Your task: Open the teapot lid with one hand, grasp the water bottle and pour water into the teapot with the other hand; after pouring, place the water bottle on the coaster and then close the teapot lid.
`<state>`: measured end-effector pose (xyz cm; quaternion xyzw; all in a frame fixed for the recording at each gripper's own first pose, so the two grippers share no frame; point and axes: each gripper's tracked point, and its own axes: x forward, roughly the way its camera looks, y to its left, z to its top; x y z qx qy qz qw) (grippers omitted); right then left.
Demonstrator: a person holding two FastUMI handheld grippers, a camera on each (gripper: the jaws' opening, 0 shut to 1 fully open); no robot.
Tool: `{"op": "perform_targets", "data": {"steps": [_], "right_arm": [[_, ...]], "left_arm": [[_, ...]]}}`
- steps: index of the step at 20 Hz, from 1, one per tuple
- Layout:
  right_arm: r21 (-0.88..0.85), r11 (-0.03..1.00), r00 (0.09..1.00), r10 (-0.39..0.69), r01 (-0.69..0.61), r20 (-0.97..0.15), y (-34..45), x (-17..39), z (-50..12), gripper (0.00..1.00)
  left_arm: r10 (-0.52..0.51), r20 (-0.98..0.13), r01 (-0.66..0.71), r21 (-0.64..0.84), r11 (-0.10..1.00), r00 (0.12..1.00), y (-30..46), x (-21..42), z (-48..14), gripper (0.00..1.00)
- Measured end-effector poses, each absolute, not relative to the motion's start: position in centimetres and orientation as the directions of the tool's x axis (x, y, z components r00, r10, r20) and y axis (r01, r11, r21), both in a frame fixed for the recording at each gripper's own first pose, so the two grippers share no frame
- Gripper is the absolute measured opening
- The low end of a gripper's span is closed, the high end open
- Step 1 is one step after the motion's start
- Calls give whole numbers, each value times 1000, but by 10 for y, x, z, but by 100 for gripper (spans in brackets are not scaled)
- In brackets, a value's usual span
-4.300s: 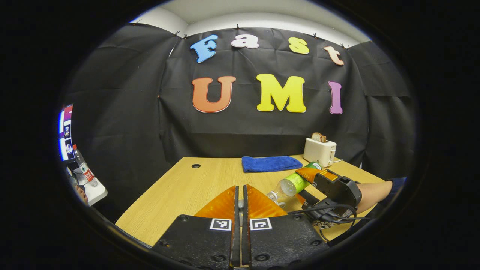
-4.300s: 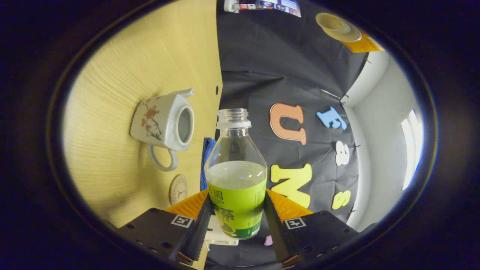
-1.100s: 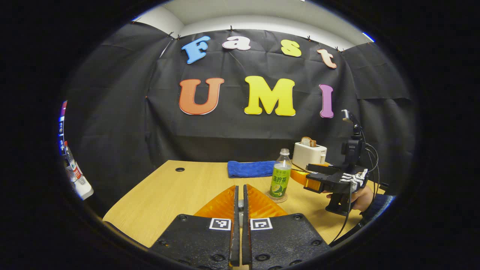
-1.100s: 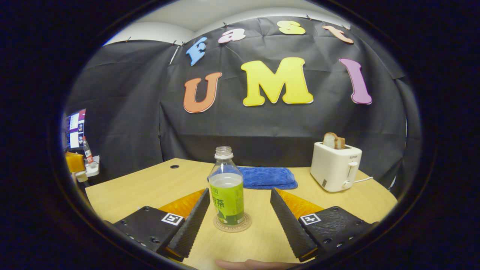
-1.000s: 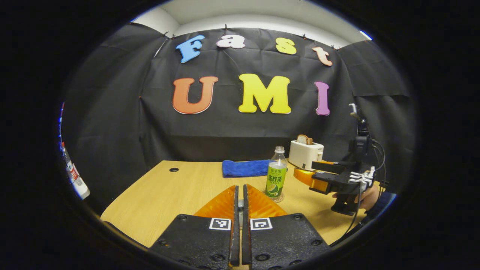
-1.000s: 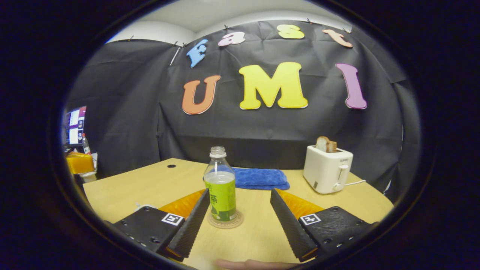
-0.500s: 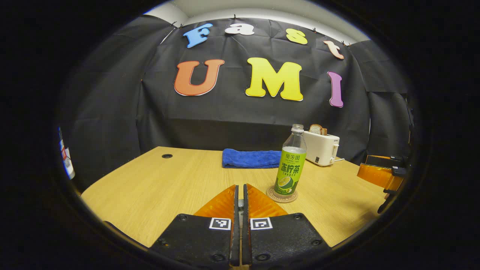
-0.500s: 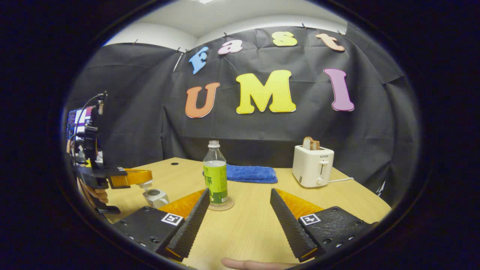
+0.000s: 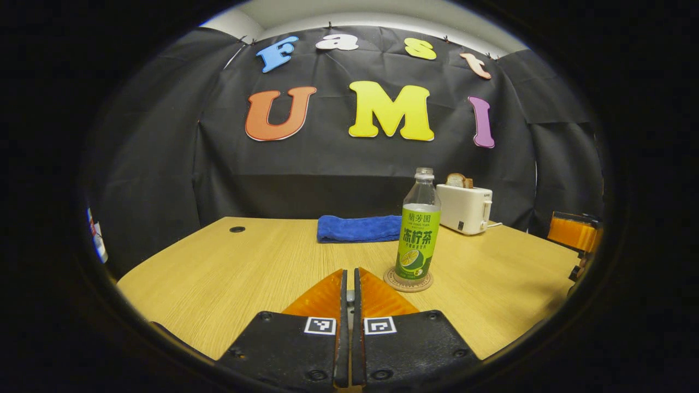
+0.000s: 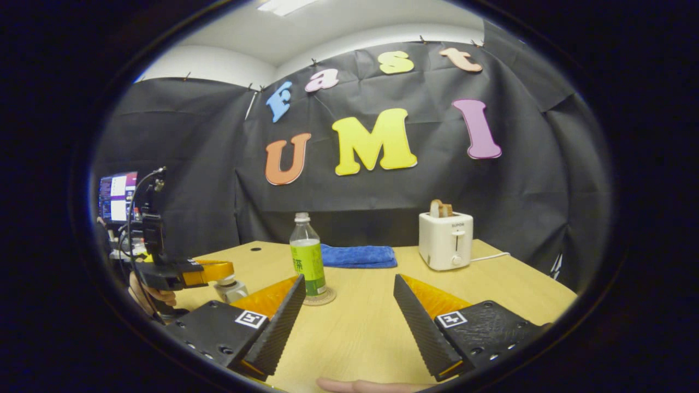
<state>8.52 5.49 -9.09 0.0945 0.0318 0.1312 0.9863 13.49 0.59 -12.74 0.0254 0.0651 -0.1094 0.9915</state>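
fingers (image 10: 420, 322) apart, bottle (image 10: 307, 261) on coaster (image 10: 319, 297)

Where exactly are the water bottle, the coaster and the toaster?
water bottle (image 9: 418, 240): left gripper view, on its green label.
coaster (image 9: 392, 283): left gripper view, on its rim beside the bottle's foot.
toaster (image 10: 445, 241): right gripper view, on its front face.

Right gripper (image 10: 347, 311) farther from bottle (image 10: 307, 261)

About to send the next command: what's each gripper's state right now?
Left gripper: fingers closed, apparently on the teapot lid.
Right gripper: open, empty; water bottle stands on the coaster.
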Motion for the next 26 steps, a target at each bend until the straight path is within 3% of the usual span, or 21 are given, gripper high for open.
{"op": "perform_targets", "data": {"steps": [10,12,13,14,18,19,21,26], "right_arm": [[180,948,961,273,-263,-35,57,75,-89,94],[177,950,963,267,-257,-33,56,75,-89,94],[176,950,963,267,-257,-32,56,74,-89,94],[174,951,964,265,-256,-32,55,74,-89,96],[178,955,968,247,-238,-34,49,77,-90,96],[179,956,970,242,-231,-37,48,77,-91,96],[176,958,970,238,-226,-45,47,77,-92,96],[143,969,976,210,-200,-56,44,71,-84,97]], "left_arm": [[-144,-170,164,106,981,975,8,142,-148,6],[-149,-183,173,121,977,972,5,141,-149,11],[-146,-186,170,122,978,972,6,139,-148,20],[-151,-190,175,117,978,970,3,138,-149,21],[-153,-228,185,126,974,962,-11,131,-150,47],[-155,-240,190,131,973,958,-16,127,-149,63],[-120,-240,159,151,976,963,-14,124,-142,83],[-116,-233,145,111,983,965,-22,102,-114,89]]}}
